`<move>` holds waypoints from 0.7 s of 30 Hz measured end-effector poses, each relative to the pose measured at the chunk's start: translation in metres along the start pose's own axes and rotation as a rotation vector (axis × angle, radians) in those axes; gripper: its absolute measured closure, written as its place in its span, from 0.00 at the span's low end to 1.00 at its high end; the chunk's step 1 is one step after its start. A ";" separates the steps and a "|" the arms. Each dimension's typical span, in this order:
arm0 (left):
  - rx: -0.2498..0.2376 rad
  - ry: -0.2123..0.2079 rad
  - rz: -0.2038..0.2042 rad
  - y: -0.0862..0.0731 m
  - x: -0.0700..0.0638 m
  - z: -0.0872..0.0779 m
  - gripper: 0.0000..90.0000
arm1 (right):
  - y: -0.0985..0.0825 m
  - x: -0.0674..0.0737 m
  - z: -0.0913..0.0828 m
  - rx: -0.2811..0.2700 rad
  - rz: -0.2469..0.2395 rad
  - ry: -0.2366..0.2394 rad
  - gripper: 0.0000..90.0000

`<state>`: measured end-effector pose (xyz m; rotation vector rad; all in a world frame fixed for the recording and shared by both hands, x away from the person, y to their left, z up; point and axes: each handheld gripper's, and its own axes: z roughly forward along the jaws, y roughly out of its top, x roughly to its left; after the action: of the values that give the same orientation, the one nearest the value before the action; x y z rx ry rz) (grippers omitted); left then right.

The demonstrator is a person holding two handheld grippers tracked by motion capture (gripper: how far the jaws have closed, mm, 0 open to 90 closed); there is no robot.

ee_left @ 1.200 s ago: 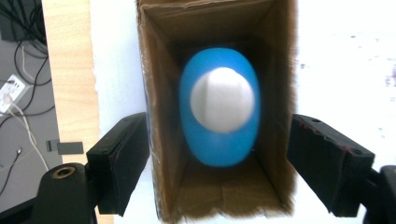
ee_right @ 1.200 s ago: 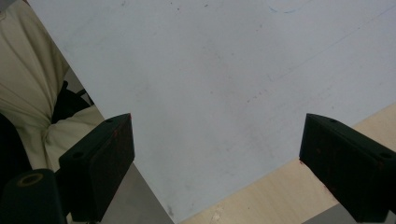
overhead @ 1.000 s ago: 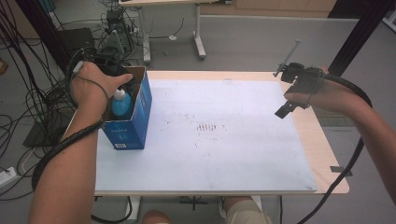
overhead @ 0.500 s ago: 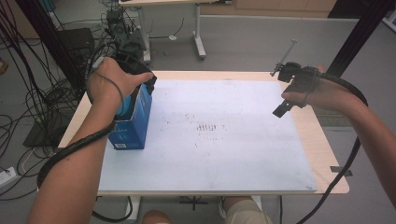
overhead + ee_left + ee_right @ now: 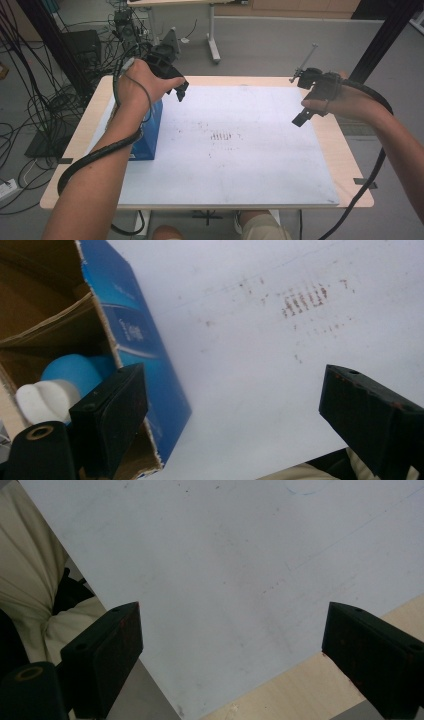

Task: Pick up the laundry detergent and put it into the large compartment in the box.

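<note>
Blue box (image 5: 150, 131) under left tool (image 5: 172, 82), both tools' jaws wide apart, right tool (image 5: 315, 97) empty.

The left hand (image 5: 142, 85) holds the left gripper (image 5: 181, 92) raised near the table's far left corner, fingers (image 5: 107, 415) spread wide. The right hand (image 5: 345, 100) holds the right gripper (image 5: 299, 119) near the far right edge, tilted downward, fingers (image 5: 102, 657) likewise apart.

soft, even light from above, no hard shadows. the white sheet (image 5: 240, 150) on the table (image 5: 345, 150) looks bright, slightly washed out. the high view is a little grainy. in both gripper views the near black jaws are blurred.
</note>
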<state>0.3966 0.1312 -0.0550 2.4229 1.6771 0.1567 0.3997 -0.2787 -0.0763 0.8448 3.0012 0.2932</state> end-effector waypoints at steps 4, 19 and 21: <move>-0.005 -0.012 0.017 0.003 -0.005 -0.002 0.14 | -0.002 -0.001 0.004 0.001 0.006 0.005 0.10; 0.006 -0.039 0.061 0.013 -0.023 0.008 0.16 | -0.003 -0.002 0.005 -0.001 0.004 0.008 0.10; 0.006 -0.044 0.065 0.015 -0.025 0.009 0.16 | -0.004 -0.002 0.005 -0.002 0.004 0.008 0.10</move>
<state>0.4027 0.1017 -0.0600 2.4686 1.5834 0.1070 0.3993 -0.2821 -0.0818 0.8523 3.0059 0.3005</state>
